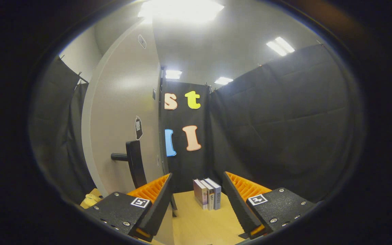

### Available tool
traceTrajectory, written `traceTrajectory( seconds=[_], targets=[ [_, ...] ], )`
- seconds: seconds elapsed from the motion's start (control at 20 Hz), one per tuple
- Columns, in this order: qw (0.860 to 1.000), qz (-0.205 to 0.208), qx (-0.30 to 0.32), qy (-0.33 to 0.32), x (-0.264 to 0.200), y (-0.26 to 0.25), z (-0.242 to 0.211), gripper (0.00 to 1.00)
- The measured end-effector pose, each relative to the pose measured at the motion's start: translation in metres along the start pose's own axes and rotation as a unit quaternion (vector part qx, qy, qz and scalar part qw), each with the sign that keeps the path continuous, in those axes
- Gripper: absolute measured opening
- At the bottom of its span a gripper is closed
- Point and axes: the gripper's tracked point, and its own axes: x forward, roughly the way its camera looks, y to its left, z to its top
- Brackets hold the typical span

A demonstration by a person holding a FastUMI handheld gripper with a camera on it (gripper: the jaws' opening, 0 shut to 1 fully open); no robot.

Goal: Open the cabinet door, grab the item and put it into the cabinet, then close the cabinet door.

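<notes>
gripper (pixel 197 190) ribbed orange fingers apart, empty | three upright books (pixel 208 194) beyond | black-handled cabinet door (pixel 124 136) left

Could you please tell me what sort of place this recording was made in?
Likely an indoor recording booth: black cloth walls, a wooden table with books, a pale cabinet door with a black handle. The open tongs hold nothing.

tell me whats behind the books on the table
Behind the books, standing beyond the open gripper, hangs the booth's black cloth wall. The strip of wooden table directly behind them is covered by the books.
</notes>
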Motion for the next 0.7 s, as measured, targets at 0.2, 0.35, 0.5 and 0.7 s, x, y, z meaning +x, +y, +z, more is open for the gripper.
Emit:
traceTrajectory(
  seconds=[0.2, 0.35, 0.5, 0.7],
  targets=[
    [0.999, 0.032, 0.01, -0.001, -0.004, 0.036, -0.003, 0.89],
    [0.998, 0.056, 0.012, -0.005, -0.003, 0.062, -0.003, 0.89],
    [0.997, 0.07, 0.016, -0.011, 0.0, 0.087, -0.002, 0.89],
    [0.996, 0.086, 0.023, -0.011, 0.014, 0.124, -0.004, 0.89]
  ],
)
